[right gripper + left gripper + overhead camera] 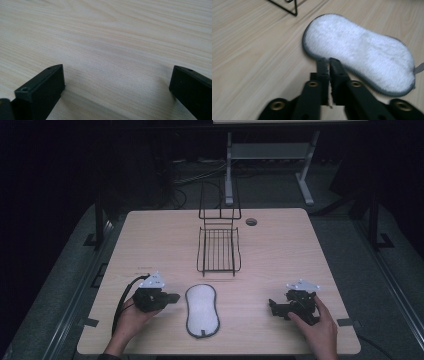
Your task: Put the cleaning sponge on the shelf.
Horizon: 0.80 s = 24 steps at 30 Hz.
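Pale table (150, 240) carries a wire rack (218, 251) (nothing in it) and a pad (202, 310). Left gripper (328, 60) is clenched beside the pad; right gripper (117, 75) gapes.

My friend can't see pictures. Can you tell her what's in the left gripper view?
A fluffy white pad with a grey edge lies flat on a pale wooden table. The left tool points at its near edge, its two black jaws pressed together and holding nothing. A corner of a black wire rack shows at the top.

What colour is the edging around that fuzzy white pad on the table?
Grey, a thin band around the pad; the left gripper view shows it best.
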Available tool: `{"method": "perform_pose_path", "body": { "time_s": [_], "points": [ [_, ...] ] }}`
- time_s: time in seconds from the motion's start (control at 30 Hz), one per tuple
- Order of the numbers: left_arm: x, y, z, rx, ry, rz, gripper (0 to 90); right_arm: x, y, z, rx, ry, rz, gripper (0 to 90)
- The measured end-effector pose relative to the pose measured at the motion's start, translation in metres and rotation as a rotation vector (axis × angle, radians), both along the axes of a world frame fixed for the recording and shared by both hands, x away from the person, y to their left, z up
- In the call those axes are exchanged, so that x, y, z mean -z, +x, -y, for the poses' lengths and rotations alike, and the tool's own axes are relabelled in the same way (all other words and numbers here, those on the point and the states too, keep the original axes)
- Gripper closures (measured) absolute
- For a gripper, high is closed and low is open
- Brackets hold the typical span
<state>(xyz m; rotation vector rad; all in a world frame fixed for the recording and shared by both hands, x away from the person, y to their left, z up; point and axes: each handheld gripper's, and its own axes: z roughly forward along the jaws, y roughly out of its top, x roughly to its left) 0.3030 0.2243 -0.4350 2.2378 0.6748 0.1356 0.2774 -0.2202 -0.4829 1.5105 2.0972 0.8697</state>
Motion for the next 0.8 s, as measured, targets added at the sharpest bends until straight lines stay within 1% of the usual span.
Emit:
{"method": "perform_pose_path", "body": {
  "time_s": [0.03,0.07,0.1,0.13,0.17,0.23,0.3,0.33,0.37,0.4,0.43,0.47,0.5,0.67,0.73,0.8],
  "points": [
    [-0.002,0.004,0.007,0.017,0.004,0.001,89.5,0.000,0.000,0.000,0.000,0.000,0.000,0.0],
    [-0.002,0.004,0.007,0.017,0.004,0.001,89.6,0.000,0.000,0.000,0.000,0.000,0.000,0.0],
    [-0.004,0.007,0.013,0.031,0.000,0.003,89.6,0.000,0.000,0.000,0.000,0.000,0.000,0.0],
    [-0.004,0.007,0.013,0.031,0.000,0.003,89.6,0.000,0.000,0.000,0.000,0.000,0.000,0.0],
    [-0.006,0.011,0.020,0.043,0.005,0.009,89.6,0.000,0.000,0.000,0.000,0.000,0.000,0.0],
    [-0.006,0.013,0.023,0.051,0.002,0.013,89.6,0.000,0.000,0.000,0.000,0.000,0.000,0.0],
    [-0.009,0.019,0.033,0.069,-0.008,0.015,89.6,0.000,0.000,0.000,-0.001,0.001,0.000,0.0],
    [-0.009,0.019,0.033,0.069,-0.008,0.015,89.6,0.000,0.000,0.000,-0.001,0.001,0.000,0.0],
    [-0.010,0.022,0.040,0.082,-0.011,0.017,89.6,0.000,0.000,0.000,0.000,0.001,0.000,0.0],
    [-0.010,0.022,0.040,0.082,-0.011,0.017,89.6,0.000,0.000,0.000,0.000,0.001,0.000,0.0],
    [-0.010,0.026,0.048,0.093,-0.014,0.021,89.6,0.000,0.000,0.000,-0.001,0.001,0.000,0.0],
    [-0.010,0.027,0.052,0.099,-0.019,0.019,89.6,0.000,0.000,0.000,-0.001,0.001,0.000,0.0],
    [-0.010,0.027,0.052,0.099,-0.019,0.019,89.6,0.000,0.000,0.000,-0.001,0.001,0.000,0.0],
    [-0.007,0.036,0.073,0.133,-0.010,0.020,89.6,0.000,0.000,0.000,-0.002,-0.001,0.002,0.0],
    [-0.005,0.042,0.085,0.148,-0.010,0.017,89.6,0.000,0.000,0.000,-0.003,-0.001,0.002,0.0],
    [-0.004,0.043,0.088,0.153,-0.007,0.016,89.6,0.000,0.000,0.000,-0.002,-0.001,0.002,0.0]
  ]
}}
